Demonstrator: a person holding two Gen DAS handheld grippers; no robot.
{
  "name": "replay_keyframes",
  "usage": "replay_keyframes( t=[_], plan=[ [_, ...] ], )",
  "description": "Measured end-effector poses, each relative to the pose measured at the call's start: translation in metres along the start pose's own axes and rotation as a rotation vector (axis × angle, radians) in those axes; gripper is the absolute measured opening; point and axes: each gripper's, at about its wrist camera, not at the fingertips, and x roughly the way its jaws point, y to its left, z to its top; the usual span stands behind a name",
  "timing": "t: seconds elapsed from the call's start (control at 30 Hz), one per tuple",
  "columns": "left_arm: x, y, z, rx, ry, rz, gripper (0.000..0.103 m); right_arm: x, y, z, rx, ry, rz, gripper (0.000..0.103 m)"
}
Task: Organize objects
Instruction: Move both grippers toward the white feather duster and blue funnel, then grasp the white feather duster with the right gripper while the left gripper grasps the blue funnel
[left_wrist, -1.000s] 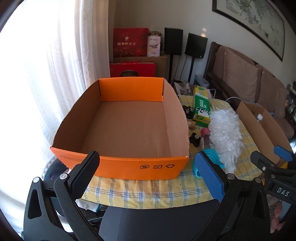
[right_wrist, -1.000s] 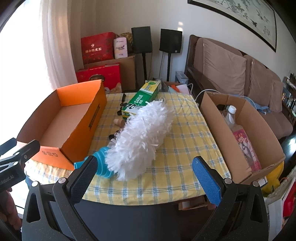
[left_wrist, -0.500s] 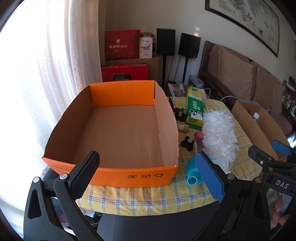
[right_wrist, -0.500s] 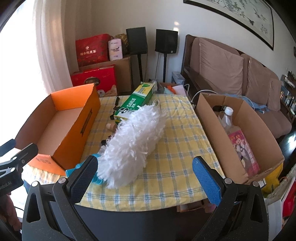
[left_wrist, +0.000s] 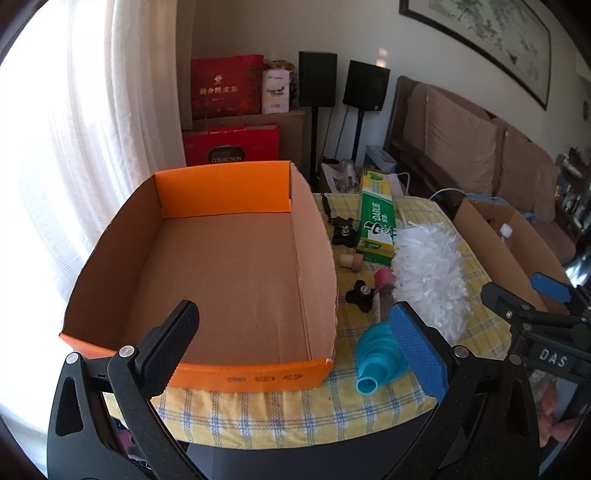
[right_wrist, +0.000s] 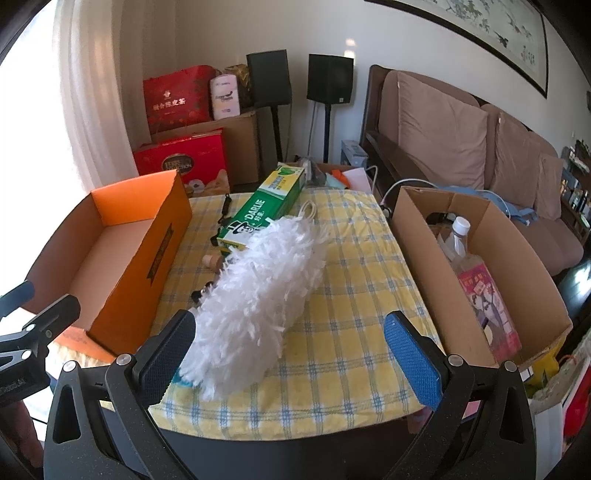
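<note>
A: Largest first: the yellow checked tablecloth-covered table (right_wrist: 354, 295); at nine o'clock an empty orange cardboard tray (left_wrist: 229, 258), near edge at the table's front; at three o'clock a brown cardboard box (right_wrist: 417, 251) holding a clear plastic bottle (right_wrist: 456, 236).

B: Between them a white fluffy duster (right_wrist: 266, 291), bare cloth on its right; only the left view shows its teal handle (left_wrist: 376, 358). Left gripper (left_wrist: 291, 350) and right gripper (right_wrist: 286, 354) gape wide, holding nothing.

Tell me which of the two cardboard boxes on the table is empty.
The orange box, at the left near the curtain, is empty: only its bare brown floor shows. The plain brown box, at the right near the sofa, holds a clear bottle and a pink package.
</note>
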Motion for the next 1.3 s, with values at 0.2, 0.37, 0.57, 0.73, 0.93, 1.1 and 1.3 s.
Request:
replay_keyframes(
  t=[0.2,0.37,0.57,0.73,0.93,1.1,1.3],
  plan=[
    [0.004,0.0,0.002,0.005,-0.001,-0.07,0.103,0.019,-0.008,0.018,0.012,0.008,0.011,0.103],
    [0.007,-0.008,-0.005,0.027,0.024,-0.14,0.103,0.041,-0.011,0.027,0.044,0.038,0.049,0.103],
    [0.009,-0.022,-0.016,0.065,0.051,-0.182,0.098,0.068,-0.009,0.029,0.063,0.089,0.089,0.1],
    [0.005,-0.029,-0.026,0.078,0.061,-0.203,0.096,0.088,-0.004,0.025,0.064,0.152,0.129,0.092],
    [-0.003,-0.034,-0.033,0.094,0.059,-0.207,0.096,0.11,-0.006,0.018,0.11,0.229,0.178,0.092],
    [-0.005,-0.036,-0.035,0.1,0.071,-0.216,0.096,0.118,-0.006,0.014,0.117,0.265,0.228,0.047],
    [-0.002,-0.038,-0.041,0.11,0.089,-0.232,0.094,0.099,-0.011,0.018,0.112,0.217,0.256,0.024]
  ],
)
